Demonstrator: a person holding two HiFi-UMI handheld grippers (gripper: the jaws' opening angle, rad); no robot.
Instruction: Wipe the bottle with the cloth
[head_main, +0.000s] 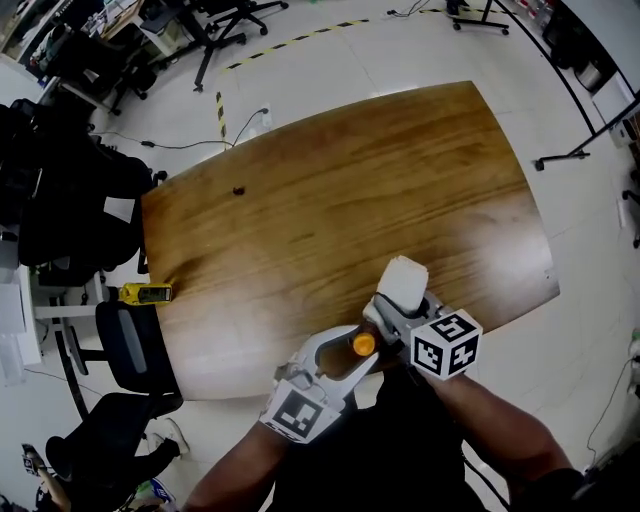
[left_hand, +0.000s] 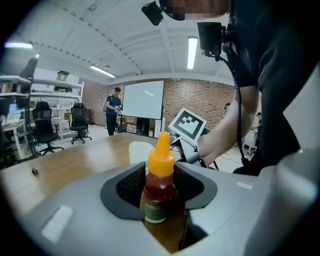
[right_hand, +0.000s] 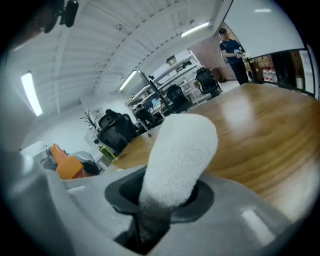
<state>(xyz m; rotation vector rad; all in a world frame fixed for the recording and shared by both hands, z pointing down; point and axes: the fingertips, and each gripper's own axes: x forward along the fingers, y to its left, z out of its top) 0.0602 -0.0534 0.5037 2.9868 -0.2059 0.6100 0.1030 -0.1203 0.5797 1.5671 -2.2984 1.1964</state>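
Tabletop (head_main: 350, 190) of brown wood, rounded at the corners, fills the middle of the head view and stands on a pale floor (head_main: 330, 60) crossed by a yellow-and-black striped line; dark office chairs (head_main: 120, 345) stand at its left. Both of the person's forearms (head_main: 480, 405) reach in from the bottom edge and meet over the near edge of the table. Left gripper (head_main: 345, 352), with its marker cube toward the person, is clamped on the bottle (left_hand: 159, 192): in the left gripper view the dark pads press on both sides of the bottle's body, just below the neck, and the bottle stands upright between them, off the tabletop. Right gripper (head_main: 392, 312), just beside the left one and a little farther over the table, is clenched on the cloth (right_hand: 180, 155): in the right gripper view the pads pinch the lower end of a thick white roll of fabric, which stands out past the jaws and leans toward the upper right. Cloth and bottle lie close together; in the right gripper view they are apart, the bottle at the left edge of that view. Bottle contents are reddish brown, with a green-edged label low on the body. Orange cap (left_hand: 161, 155) ends in a tapered nozzle. Small dark object (head_main: 238, 190) lies alone on the far left part of the table.
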